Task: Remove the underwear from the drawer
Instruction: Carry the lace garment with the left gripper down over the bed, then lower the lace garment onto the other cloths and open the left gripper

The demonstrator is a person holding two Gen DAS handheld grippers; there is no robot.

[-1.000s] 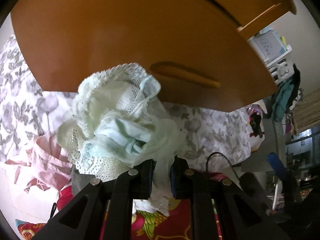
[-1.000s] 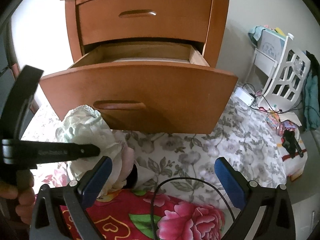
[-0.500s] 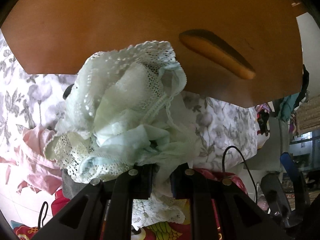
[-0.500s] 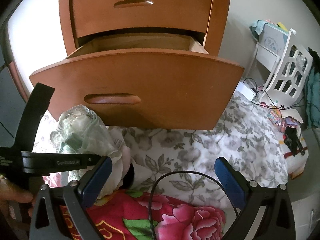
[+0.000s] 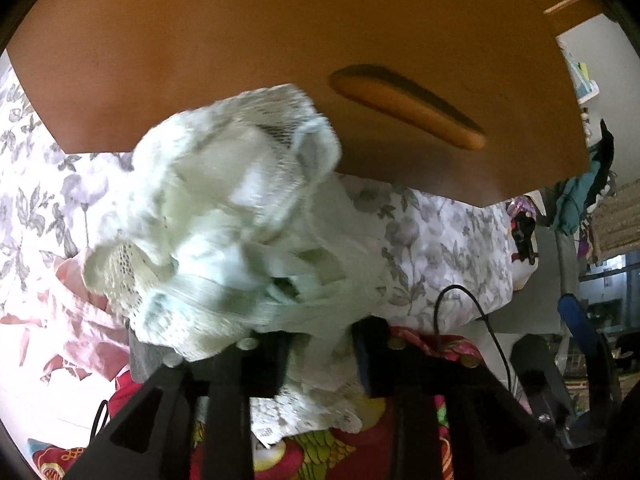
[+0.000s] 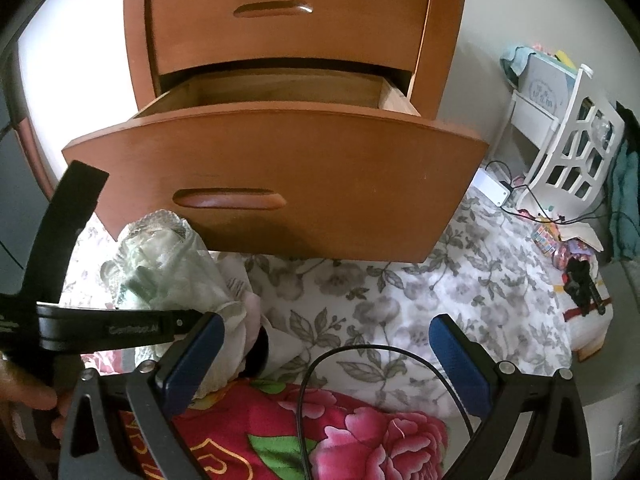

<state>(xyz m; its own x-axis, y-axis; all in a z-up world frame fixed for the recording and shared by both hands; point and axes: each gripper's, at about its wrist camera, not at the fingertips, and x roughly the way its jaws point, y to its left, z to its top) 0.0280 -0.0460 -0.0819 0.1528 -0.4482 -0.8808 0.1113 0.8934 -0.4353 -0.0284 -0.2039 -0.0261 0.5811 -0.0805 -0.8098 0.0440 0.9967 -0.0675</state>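
**Lace underwear out of drawer, left jaws letting go**

Left wrist view: one bundle of underwear (image 5: pixel 224 224), pale mint-white w/ lace trim, crumpled into a loose wad, so no clear long axis; a thin strand of it trails down into the left gripper (image 5: pixel 320 356). The jaws are opening, a gap shows betw. the two black fingers, and the strand lies in that gap; whether the pads touch it can't be told. The wad sits just in front of and below one curved wooden drawer front (image 5: pixel 280 40) w/ one slot handle (image 5: pixel 408 108). Beneath lie one grey-floral sheet (image 5: pixel 440 240), pink cloth (image 5: pixel 80 320) at left, one red floral blanket (image 5: pixel 420 344) at bottom. One black cable (image 5: pixel 472 304) loops over the sheet.

Right wrist view: one wooden chest (image 6: pixel 288 12) w/ two drawers: the top one closed, the lower drawer (image 6: pixel 280 176) pulled out, what shows of its inside is bare wood. The same underwear (image 6: pixel 168 268) is outside it, below the front's left end, over the sheet, bunched, its lace edge uppermost. The left gripper's black body crosses in front; part of a hand (image 6: pixel 24 396) holds it at the left edge. The right gripper (image 6: pixel 332 364) is released, two blue pads well apart, nothing betw. them but the cable and blanket. One white chair (image 6: pixel 576 140) stands at right.
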